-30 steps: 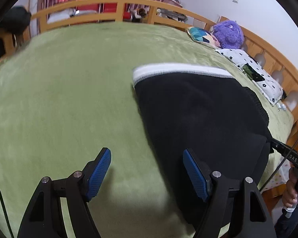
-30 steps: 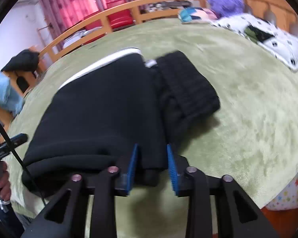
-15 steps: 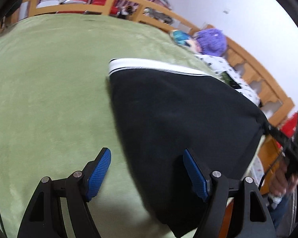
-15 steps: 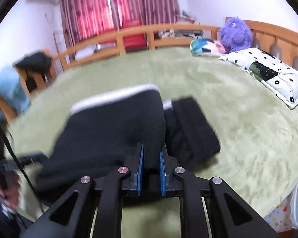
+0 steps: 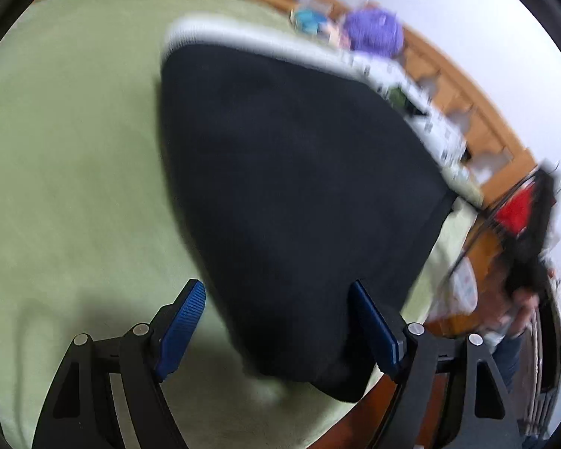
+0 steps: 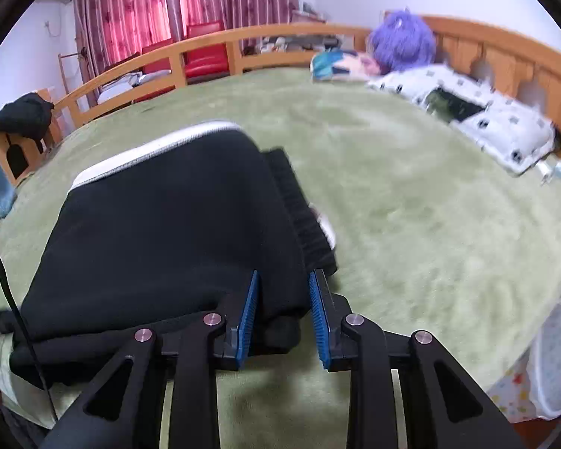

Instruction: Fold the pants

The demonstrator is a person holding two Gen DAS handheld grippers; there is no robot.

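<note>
The black pants [image 5: 299, 187] with a white waistband lie folded on the green blanket [image 5: 74, 149], blurred in the left wrist view. My left gripper [image 5: 276, 292] hangs over their near corner. Its jaws are wide and opening, the cloth lies below and between them, and neither pad presses on it. In the right wrist view the pants [image 6: 168, 224] cover most of the ribbed cuffs [image 6: 303, 217]. My right gripper [image 6: 285, 280] sits at their near edge. Its jaws are opening, with a fold of black cloth still between the blue pads.
A wooden rail [image 6: 205, 52] runs round the bed. A purple plush [image 6: 400, 43] and a spotted pillow [image 6: 486, 119] lie at the far right. A white bin [image 6: 553, 359] stands beside the bed. A black cable [image 6: 0, 262] hangs at the left edge.
The left view has tipped down and closed in on the pants' near corner. The right jaws pinched the pants' edge half a second ago and have since widened.
</note>
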